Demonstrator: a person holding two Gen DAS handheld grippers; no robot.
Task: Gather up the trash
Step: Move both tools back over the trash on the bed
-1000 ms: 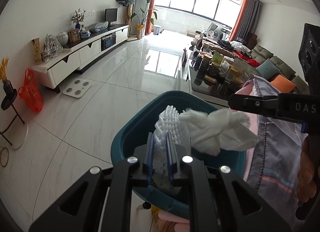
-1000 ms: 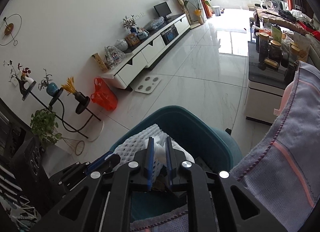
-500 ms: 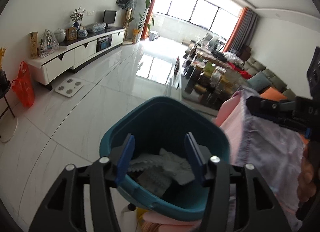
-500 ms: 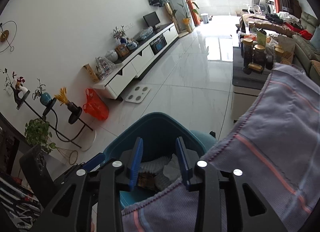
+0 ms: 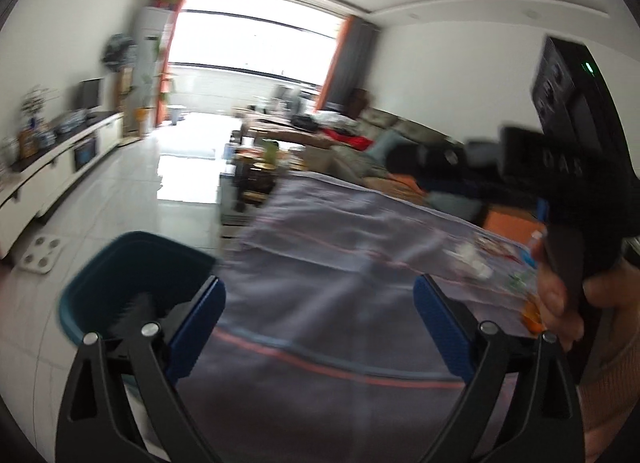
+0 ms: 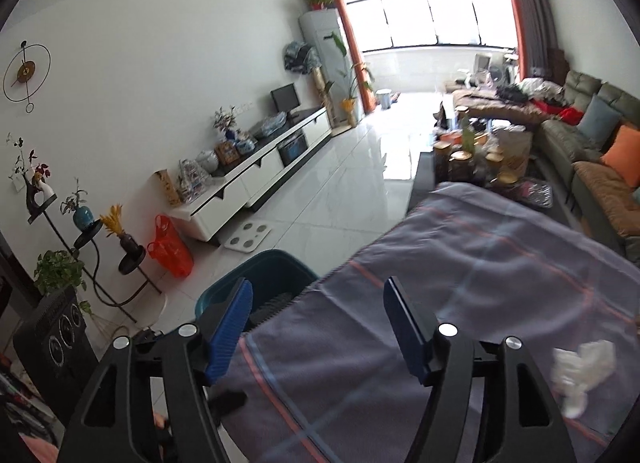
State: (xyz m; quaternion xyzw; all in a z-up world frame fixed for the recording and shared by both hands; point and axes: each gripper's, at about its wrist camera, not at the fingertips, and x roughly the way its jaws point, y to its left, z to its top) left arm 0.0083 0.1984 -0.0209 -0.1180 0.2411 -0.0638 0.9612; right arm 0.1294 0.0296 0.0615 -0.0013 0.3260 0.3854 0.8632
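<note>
Gaping ribbed-padded right gripper [image 6: 318, 327] over woven striped cloth [image 6: 480, 263].

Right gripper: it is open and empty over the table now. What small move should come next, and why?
Probably move the right gripper right and down toward the crumpled white tissue on the striped tablecloth. Its jaws are wide open and empty, and that tissue lies outside the teal bin.
</note>
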